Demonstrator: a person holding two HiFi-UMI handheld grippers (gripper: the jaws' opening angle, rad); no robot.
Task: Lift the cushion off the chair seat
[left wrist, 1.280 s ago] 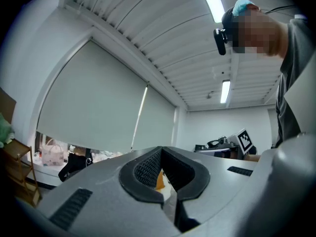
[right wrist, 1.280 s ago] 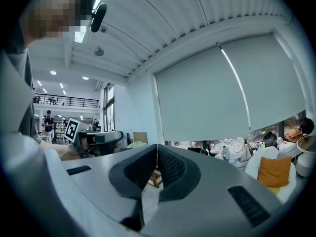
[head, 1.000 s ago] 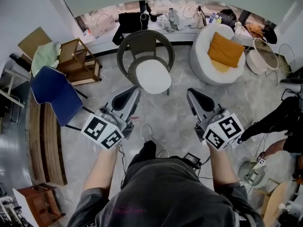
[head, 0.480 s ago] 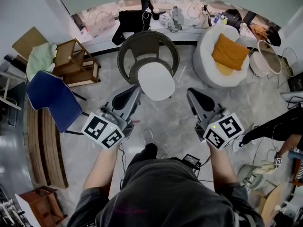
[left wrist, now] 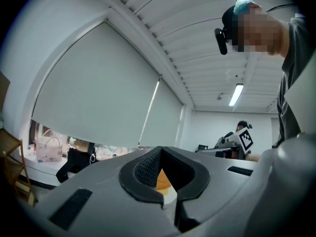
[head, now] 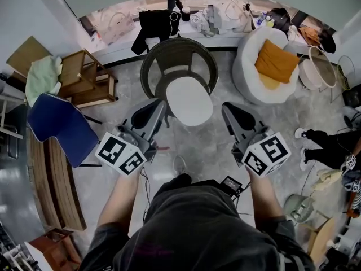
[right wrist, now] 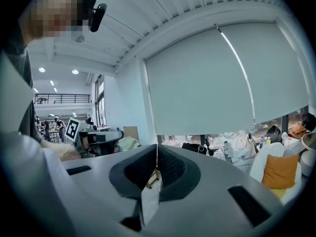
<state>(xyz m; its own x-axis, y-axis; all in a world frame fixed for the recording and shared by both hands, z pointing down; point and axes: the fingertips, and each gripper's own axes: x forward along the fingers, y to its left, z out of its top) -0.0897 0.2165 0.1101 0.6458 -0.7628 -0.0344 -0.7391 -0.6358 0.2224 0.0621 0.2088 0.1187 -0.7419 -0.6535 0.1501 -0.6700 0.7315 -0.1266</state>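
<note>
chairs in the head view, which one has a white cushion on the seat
The dark wicker chair in the middle, with a round white cushion. The white armchair at right holds an orange cushion; the blue chair has none.

Head view: steeply down, close over left gripper and right gripper. Gripper views: level along own jaws, both facing the roller blind.
</note>
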